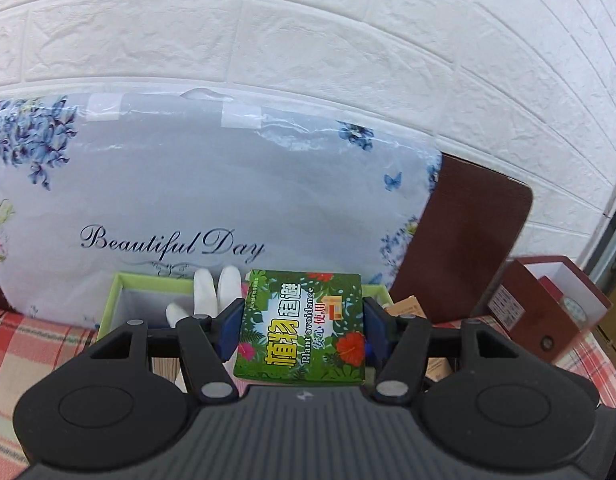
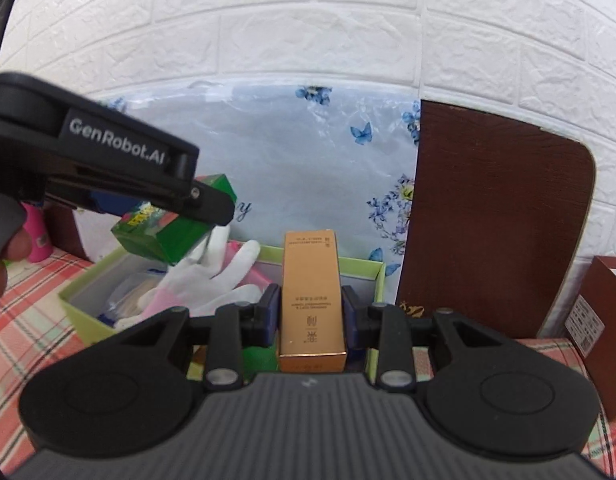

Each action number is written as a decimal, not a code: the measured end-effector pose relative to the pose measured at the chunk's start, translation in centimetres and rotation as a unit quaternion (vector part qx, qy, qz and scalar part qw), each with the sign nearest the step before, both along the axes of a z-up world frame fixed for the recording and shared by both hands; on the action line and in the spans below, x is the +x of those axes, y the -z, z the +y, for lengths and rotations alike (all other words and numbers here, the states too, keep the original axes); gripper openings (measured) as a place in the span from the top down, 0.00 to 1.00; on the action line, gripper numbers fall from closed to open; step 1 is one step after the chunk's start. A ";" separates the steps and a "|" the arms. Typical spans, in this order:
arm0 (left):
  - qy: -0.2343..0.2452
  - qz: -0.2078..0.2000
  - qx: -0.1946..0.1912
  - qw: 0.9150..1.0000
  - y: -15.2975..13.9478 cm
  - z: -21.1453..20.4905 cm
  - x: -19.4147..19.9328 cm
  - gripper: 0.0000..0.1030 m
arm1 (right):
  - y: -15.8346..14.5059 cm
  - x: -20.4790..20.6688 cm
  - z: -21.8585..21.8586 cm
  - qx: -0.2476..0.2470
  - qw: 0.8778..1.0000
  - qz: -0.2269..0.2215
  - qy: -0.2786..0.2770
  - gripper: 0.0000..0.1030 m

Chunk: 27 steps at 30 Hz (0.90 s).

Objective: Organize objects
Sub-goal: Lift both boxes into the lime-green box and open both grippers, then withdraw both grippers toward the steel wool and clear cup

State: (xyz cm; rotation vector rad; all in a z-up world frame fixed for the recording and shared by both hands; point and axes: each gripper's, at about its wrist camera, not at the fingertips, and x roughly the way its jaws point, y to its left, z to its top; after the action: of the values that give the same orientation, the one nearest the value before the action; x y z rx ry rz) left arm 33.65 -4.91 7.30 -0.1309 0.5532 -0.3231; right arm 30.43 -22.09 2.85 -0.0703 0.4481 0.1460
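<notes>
Left tongs: my left gripper (image 1: 304,328) is clamped on the green box (image 1: 302,326), its blue pads pressing the two side faces, the printed top facing up at me.
Green box: flat, leafy print with red flowers and the words "Plant avoidance" — held in the air above the light green tray (image 1: 116,294); from the right wrist view it (image 2: 176,224) hangs tilted over the tray's left part.
Right tongs: my right gripper (image 2: 311,314) is narrow, closed on the orange carton (image 2: 311,300).
Orange carton: tall and slim, lying lengthwise between my pads, its far end pointing toward the back wall, over the tray's (image 2: 377,280) right end.
Tray: it sits on the red plaid cloth (image 1: 40,332); white gloves (image 2: 212,280) lie inside it, with something pink and some wrapped items I cannot make out.
Behind the tray: a plastic-wrapped floral package (image 1: 212,200) reading "Beautiful Day" leans against the white brick wall (image 1: 308,40), a dark brown board (image 2: 499,216) upright just beside it.
Far right: a dark red box (image 1: 543,304) stands open — white inside.
</notes>
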 end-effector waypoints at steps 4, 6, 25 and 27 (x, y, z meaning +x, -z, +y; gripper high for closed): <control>-0.021 0.011 0.009 1.000 2.6 0.7 1.3 0.12 | 2.3 1.1 0.5 -0.024 1.000 -0.005 -0.006 0.38; -0.020 0.016 0.016 1.000 3.8 1.3 1.3 0.12 | 3.1 0.6 0.6 -0.042 0.999 -0.016 -0.010 0.27; -0.046 0.004 0.054 0.997 -1.2 1.7 -8.2 0.12 | -2.2 -8.4 0.9 -0.028 0.998 -0.052 -0.002 0.00; -0.050 0.001 0.062 0.997 -1.6 1.8 -10.2 0.12 | -2.6 -10.0 0.8 -0.020 0.998 -0.054 -0.002 0.00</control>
State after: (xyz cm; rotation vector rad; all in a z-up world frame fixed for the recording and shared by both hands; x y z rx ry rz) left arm 23.50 -3.14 8.92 -0.0386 0.5659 -0.1897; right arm 20.39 -21.30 5.44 -0.1171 0.3431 0.1368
